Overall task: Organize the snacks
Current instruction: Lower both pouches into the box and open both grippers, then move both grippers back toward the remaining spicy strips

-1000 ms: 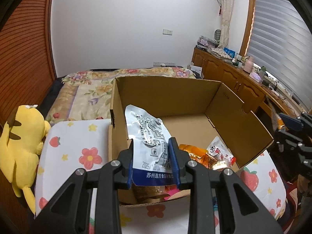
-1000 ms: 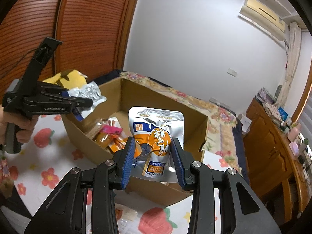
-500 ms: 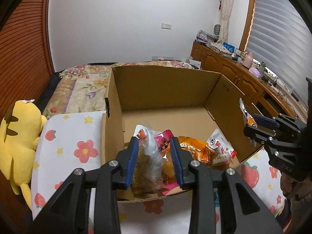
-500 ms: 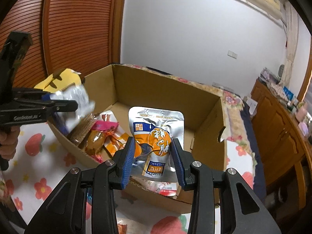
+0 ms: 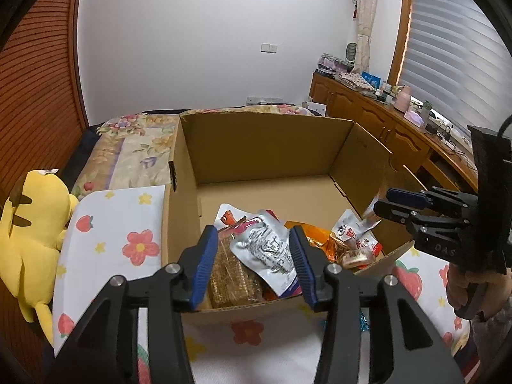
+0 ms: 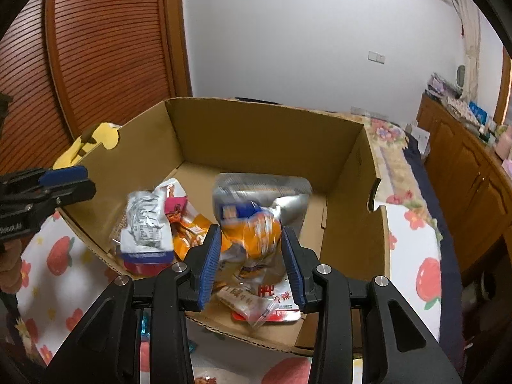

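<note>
An open cardboard box [image 5: 262, 147] [image 6: 256, 134] stands on a flowered cloth and holds several snack packets. My left gripper [image 5: 252, 256] is open above the box's near wall; a silver packet with blue trim [image 5: 268, 252] [image 6: 145, 227] lies in the box on a brown snack bar [image 5: 230, 275]. My right gripper [image 6: 251, 257] is open; a silver and orange pouch [image 6: 256, 211], blurred by motion, is falling free between its fingers into the box. The right gripper also shows in the left wrist view [image 5: 403, 204], and the left gripper in the right wrist view [image 6: 64, 182].
A yellow plush toy [image 5: 28, 224] sits left of the box. A bed with a flowered cover [image 5: 134, 140] lies behind it. A wooden sideboard [image 5: 400, 128] with clutter runs along the right wall. Small wrappers [image 6: 147, 326] lie on the cloth before the box.
My left gripper opened and let the silver packet drop into the box. My right gripper moved over the box and opened, and its orange pouch is dropping in.
</note>
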`<action>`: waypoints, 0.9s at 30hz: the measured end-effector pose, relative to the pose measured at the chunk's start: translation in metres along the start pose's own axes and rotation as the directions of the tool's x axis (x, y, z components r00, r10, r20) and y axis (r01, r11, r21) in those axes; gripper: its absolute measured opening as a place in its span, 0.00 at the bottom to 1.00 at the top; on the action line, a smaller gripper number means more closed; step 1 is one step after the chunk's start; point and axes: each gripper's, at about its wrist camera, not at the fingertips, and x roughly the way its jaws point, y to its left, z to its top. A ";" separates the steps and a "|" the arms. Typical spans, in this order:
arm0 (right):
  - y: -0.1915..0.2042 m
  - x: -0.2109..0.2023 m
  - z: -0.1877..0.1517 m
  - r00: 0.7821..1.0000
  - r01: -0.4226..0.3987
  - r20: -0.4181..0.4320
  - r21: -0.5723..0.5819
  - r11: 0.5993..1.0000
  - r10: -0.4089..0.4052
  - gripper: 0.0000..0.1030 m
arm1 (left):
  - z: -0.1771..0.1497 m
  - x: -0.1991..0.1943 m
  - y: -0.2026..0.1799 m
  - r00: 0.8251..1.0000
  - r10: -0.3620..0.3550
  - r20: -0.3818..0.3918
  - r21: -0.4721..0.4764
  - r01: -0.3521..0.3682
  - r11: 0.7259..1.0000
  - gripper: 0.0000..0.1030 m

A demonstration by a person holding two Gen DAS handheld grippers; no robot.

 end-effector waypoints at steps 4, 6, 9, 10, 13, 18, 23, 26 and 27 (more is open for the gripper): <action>0.001 -0.003 -0.002 1.000 0.002 0.009 -0.005 1.000 -0.002 0.40 | 0.000 -0.008 -0.003 1.000 0.000 0.017 0.006 0.000 1.000 0.50; 0.002 -0.008 -0.003 1.000 -0.005 0.026 -0.009 1.000 0.006 0.40 | 0.000 -0.013 -0.005 1.000 0.001 0.025 0.010 -0.001 1.000 0.51; 0.006 -0.023 -0.007 0.998 -0.008 0.067 -0.015 1.000 0.009 0.40 | -0.003 -0.021 -0.006 0.999 0.000 0.040 0.017 -0.001 1.000 0.52; 0.007 -0.031 -0.008 0.996 -0.009 0.085 -0.018 1.000 0.010 0.40 | -0.004 -0.025 -0.007 0.999 -0.003 0.047 0.021 0.002 1.000 0.54; 0.013 -0.058 -0.017 0.990 -0.033 0.133 -0.031 0.999 0.037 0.41 | -0.014 -0.039 -0.010 0.997 -0.025 0.077 0.034 0.022 0.999 0.64; 0.026 -0.092 -0.035 0.983 -0.035 0.178 -0.079 0.996 0.049 0.43 | -0.028 -0.060 -0.015 0.992 -0.026 0.123 0.071 0.018 0.997 0.71; 0.032 -0.104 -0.055 0.984 -0.053 0.169 -0.076 0.996 0.065 0.54 | -0.043 -0.074 -0.017 0.988 -0.059 0.142 0.061 0.051 0.997 0.78; 0.035 -0.105 -0.069 0.986 -0.055 0.150 -0.077 0.996 0.066 0.57 | -0.051 -0.080 -0.018 0.987 -0.057 0.153 0.060 0.048 0.997 0.79; 0.037 -0.104 -0.075 0.988 -0.056 0.139 -0.079 0.995 0.067 0.58 | -0.054 -0.082 -0.019 0.986 -0.057 0.154 0.059 0.049 0.997 0.79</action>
